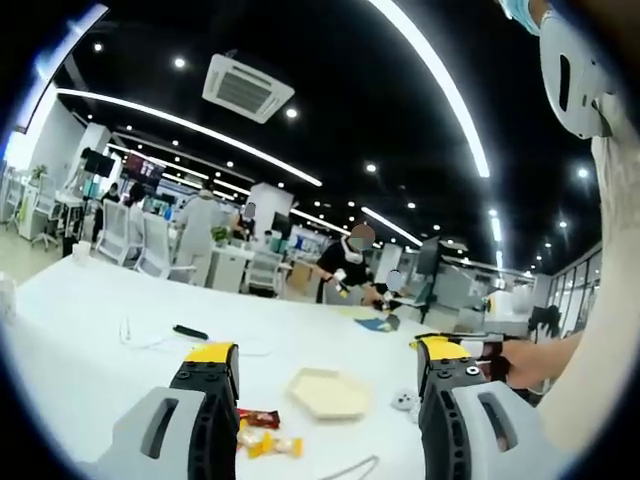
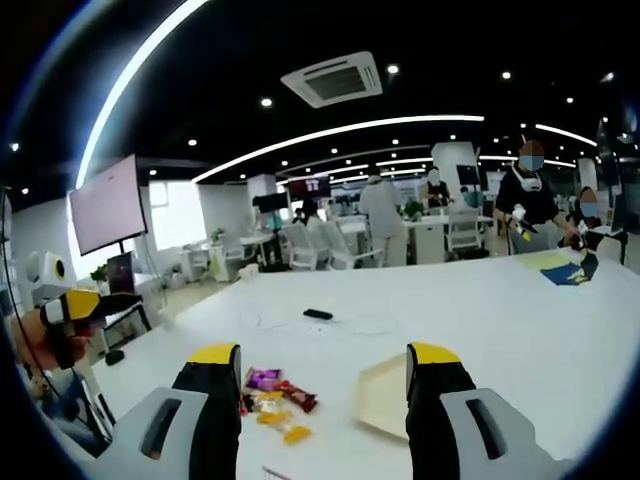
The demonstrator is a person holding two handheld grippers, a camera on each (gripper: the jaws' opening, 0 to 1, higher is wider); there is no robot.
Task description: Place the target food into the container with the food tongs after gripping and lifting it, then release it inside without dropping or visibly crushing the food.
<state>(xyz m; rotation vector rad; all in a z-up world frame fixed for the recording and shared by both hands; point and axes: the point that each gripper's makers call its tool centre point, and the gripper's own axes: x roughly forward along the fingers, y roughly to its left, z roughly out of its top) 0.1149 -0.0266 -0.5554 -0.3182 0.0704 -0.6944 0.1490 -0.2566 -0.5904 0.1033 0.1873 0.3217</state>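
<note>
White table (image 2: 480, 300), both grippers agape, empty

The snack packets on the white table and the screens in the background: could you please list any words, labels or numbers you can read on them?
None can be read.
The snack packets beside the hexagonal tray: print too small and blurred.
The wall screen: washed out, blank white.
The far display: coloured patches, no legible text.
The blue and yellow sheet on the table: no legible text.
</note>
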